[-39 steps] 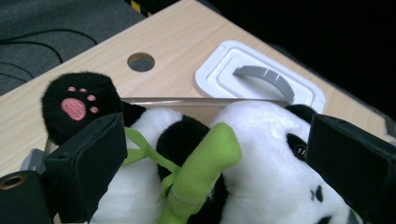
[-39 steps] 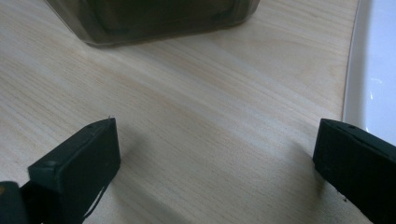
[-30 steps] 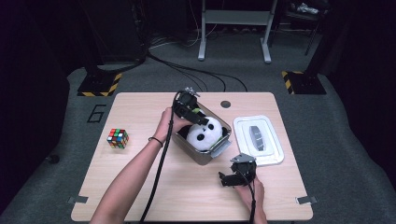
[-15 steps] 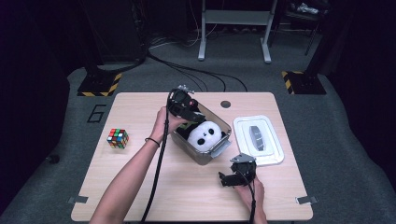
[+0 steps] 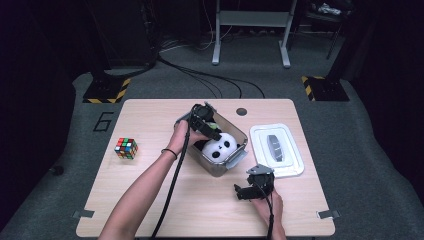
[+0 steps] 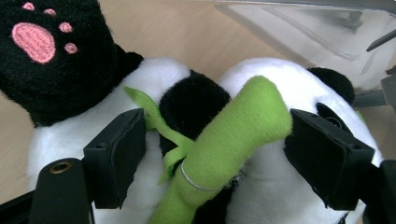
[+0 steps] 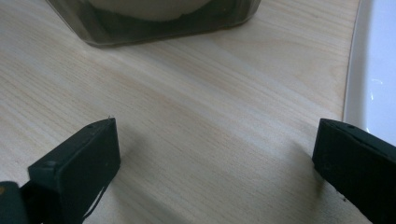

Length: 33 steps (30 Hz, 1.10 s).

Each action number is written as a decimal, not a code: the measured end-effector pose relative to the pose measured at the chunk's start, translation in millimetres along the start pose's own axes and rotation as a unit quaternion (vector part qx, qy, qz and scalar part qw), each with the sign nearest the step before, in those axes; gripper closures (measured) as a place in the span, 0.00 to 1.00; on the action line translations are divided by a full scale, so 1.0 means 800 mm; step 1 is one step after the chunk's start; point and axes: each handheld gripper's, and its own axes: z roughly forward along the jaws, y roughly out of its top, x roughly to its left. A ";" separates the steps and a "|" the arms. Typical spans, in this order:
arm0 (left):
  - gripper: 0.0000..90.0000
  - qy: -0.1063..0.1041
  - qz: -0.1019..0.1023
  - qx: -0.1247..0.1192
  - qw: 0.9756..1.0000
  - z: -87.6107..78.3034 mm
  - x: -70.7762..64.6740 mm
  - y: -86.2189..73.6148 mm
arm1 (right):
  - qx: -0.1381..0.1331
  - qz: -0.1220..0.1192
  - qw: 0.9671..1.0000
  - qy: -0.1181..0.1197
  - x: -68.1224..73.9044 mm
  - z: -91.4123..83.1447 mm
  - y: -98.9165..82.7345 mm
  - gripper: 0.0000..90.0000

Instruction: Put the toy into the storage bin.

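The left gripper [image 5: 204,119] is down over the far end of the clear container [image 5: 235,159] in the middle of the bench [image 5: 150,200], held in the person's left hand [image 5: 182,136]. Inside the container lies the panda plush [image 5: 219,147] — white face up, black ears and eye patches plain from the high view. In the left gripper view the jaws straddle the green bamboo stalk [image 6: 233,135] that the panda plush [image 6: 289,186] carries, along with the black arm behind it. They have just been closing in, with the stalk between them, yet there is a gap on each side and the pads are not pressing on it: open for now. A black paw with pink pads [image 6: 35,39] sits at the upper left of that view, and the container's clear wall [image 6: 317,28] runs across the top right.

The right gripper [image 5: 244,191] rests low near the bench's near edge, just short of the container, in the person's right hand [image 5: 267,205]. In its own view the jaws stand wide apart over bare wood — nothing between them — with the container's base [image 7: 154,23] ahead and the white lid [image 7: 373,79] off to the right.

That lid [image 5: 277,150] lies flat on the bench beside the container. A colour cube [image 5: 126,148] sits well apart at the bench's left side.
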 end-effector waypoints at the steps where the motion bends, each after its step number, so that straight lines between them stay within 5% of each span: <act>1: 0.23 0.002 0.002 0.000 1.000 -0.002 -0.001 0.001 | 0.000 0.000 1.000 0.000 0.000 0.000 0.000 0.00; 10: 0.24 0.031 -0.020 -0.074 0.997 -0.039 0.009 -0.006 | 0.001 0.001 1.000 0.001 0.000 0.000 0.000 0.00; 15: 0.50 0.015 -0.015 -0.036 0.999 -0.022 0.003 -0.004 | 0.001 0.001 1.000 0.001 0.000 0.000 0.000 0.00; 21: 0.63 0.052 -0.001 -0.009 0.999 -0.003 -0.008 -0.001 | 0.000 0.000 1.000 0.000 0.000 0.000 0.000 0.00; 25: 0.58 0.034 -0.006 -0.023 0.999 -0.010 -0.005 -0.002 | 0.001 0.001 1.000 0.001 0.000 0.000 0.000 0.00; 33: 0.24 0.027 -0.019 -0.078 0.996 -0.047 -0.002 -0.015 | 0.001 0.001 1.000 0.001 0.000 0.000 0.000 0.00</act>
